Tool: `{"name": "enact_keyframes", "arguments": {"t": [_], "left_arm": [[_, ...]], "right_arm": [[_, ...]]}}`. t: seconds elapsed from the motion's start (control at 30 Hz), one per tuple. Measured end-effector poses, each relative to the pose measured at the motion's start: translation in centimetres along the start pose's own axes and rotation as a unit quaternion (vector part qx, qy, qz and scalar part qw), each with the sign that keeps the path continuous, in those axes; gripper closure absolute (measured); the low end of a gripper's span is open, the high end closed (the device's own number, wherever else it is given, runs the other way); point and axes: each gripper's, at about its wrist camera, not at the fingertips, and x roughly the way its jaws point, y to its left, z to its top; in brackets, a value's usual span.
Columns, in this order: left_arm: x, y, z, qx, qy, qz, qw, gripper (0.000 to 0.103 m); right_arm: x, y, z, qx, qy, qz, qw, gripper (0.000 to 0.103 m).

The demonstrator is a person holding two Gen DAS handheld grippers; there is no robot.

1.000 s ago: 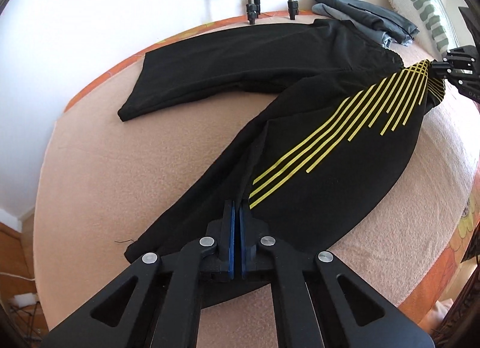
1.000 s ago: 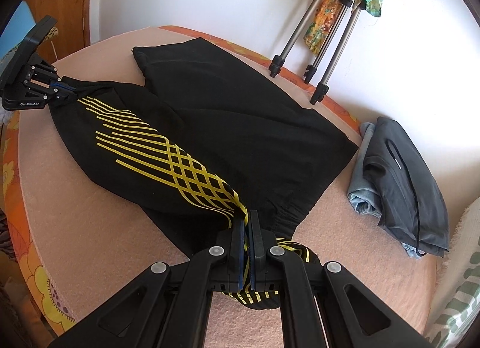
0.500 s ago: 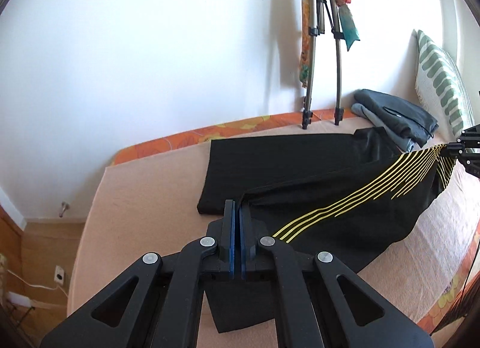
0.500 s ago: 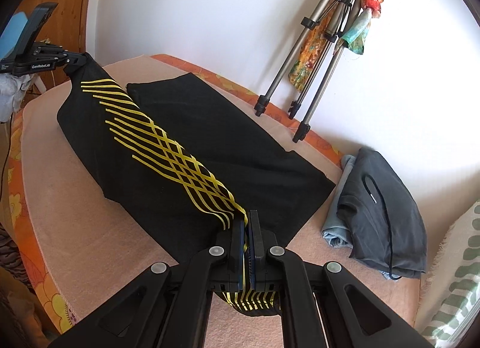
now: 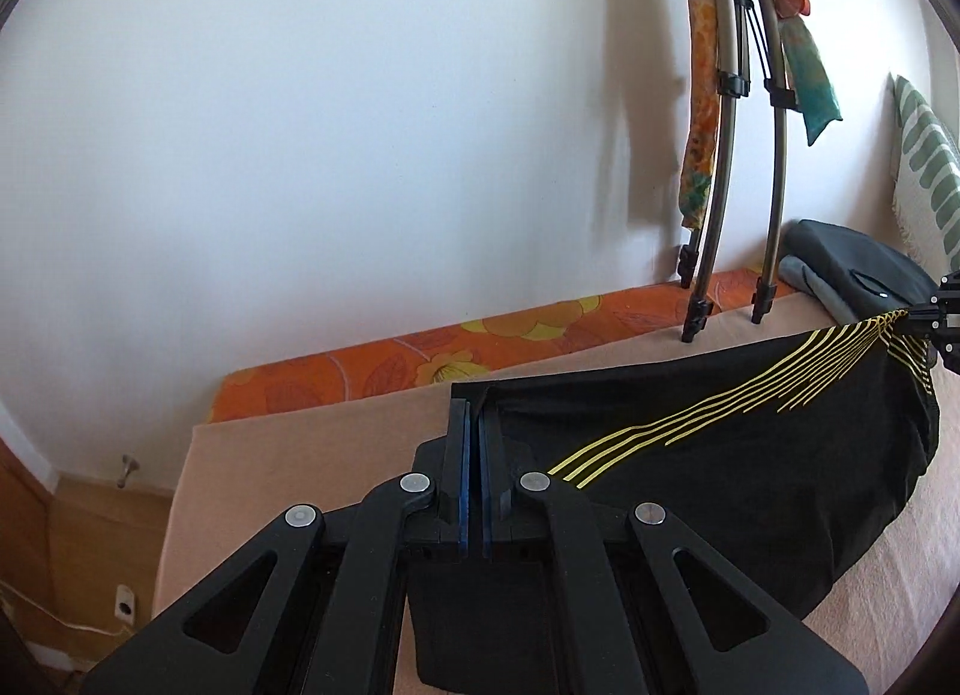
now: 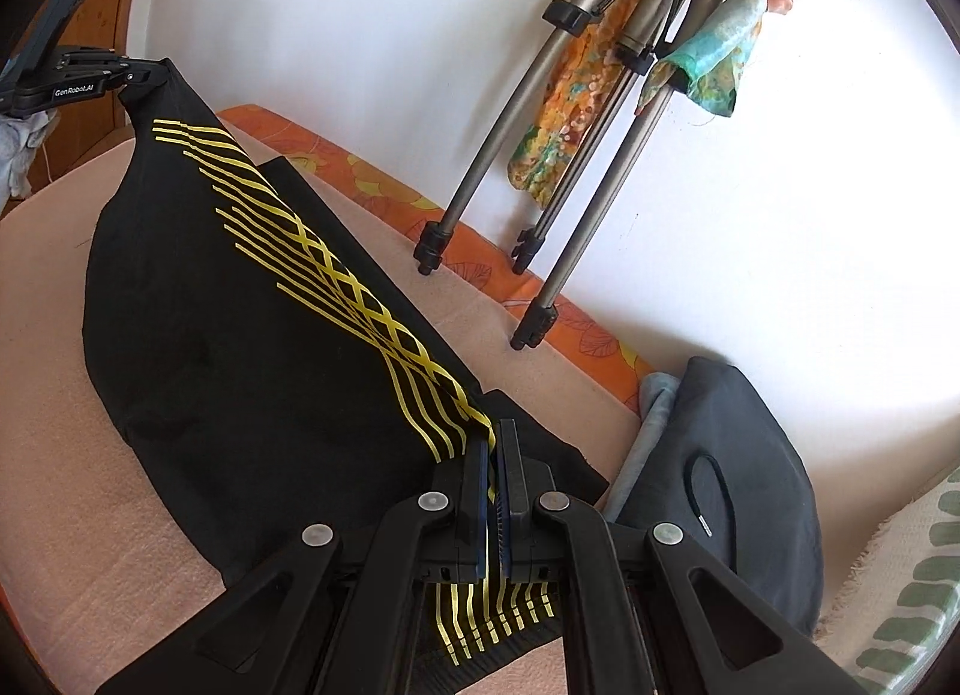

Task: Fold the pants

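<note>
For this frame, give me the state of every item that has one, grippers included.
Left gripper: shut on the pants' leg end.
Right gripper: shut on the pants' waist end.
Black pants: upper leg lifted taut between the grippers, the rest draped on the bed.
Grey garments: folded, stacked beside the pants.
Tripod: standing on the bed's far edge, scarves hanging from it.

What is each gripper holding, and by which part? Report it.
Both hold the black pants with yellow stripes: the left gripper clamps a leg's hem end, the right gripper the striped waist end.

Black yellow-striped pants (image 6: 252,371) stretched taut, lifted above the bed.
</note>
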Motion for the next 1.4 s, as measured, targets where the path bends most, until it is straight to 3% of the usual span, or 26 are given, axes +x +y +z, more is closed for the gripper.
{"name": "enact_keyframes", "arguments": {"t": [0.3,0.5,0.53,0.57,0.6,0.67,0.77,0.87,1.17,1.2,1.3,1.4], "left_arm": [[8.0,-0.5,0.1,0.003,0.047,0.016,0.9988,0.102],[11.1,-1.0,-0.5,0.011,0.074,0.032,0.9967,0.102],[11.5,-0.9,-0.7,0.012,0.080,0.034,0.9962,0.102],[11.9,-0.9,-0.8,0.012,0.085,0.033,0.9958,0.102],[12.2,-1.0,-0.9,0.014,0.087,0.035,0.9955,0.102],[12.5,-1.4,-1.1,0.021,0.087,0.037,0.9953,0.102],[12.9,-1.6,-1.2,0.022,0.088,0.039,0.9951,0.102],[13.1,-1.6,-1.2,0.017,0.086,0.039,0.9954,0.102],[13.3,-1.9,-2.1,0.020,0.089,0.042,0.9950,0.102],[13.4,-1.9,-2.2,0.024,0.090,0.043,0.9948,0.102],[13.1,-1.8,-2.2,0.027,0.090,0.044,0.9946,0.102],[12.6,-1.6,-1.7,0.026,0.082,0.044,0.9953,0.102]], "right_arm": [[7.7,-1.2,0.9,0.000,0.049,0.011,0.999,0.103],[11.2,-2.2,1.5,0.000,0.073,0.027,0.997,0.102],[11.7,-2.5,1.5,0.002,0.081,0.036,0.996,0.096],[11.8,-3.0,1.5,0.007,0.082,0.031,0.996,0.072],[11.7,-3.7,1.5,0.016,0.077,0.012,0.997,0.056],[10.8,-5.9,1.2,0.064,0.060,0.005,0.996,0.053],[8.8,-9.1,-0.4,0.155,0.036,0.041,0.986,0.053],[7.5,-10.6,-2.3,0.203,0.029,0.072,0.976,0.053],[10.5,-9.2,-4.3,0.194,0.078,0.076,0.975,0.054],[10.8,-9.2,-4.3,0.197,0.079,0.084,0.974,0.066],[11.0,-8.7,-4.3,0.192,0.074,0.081,0.975,0.083],[10.0,-8.5,-4.0,0.190,0.056,0.074,0.977,0.091]]}}
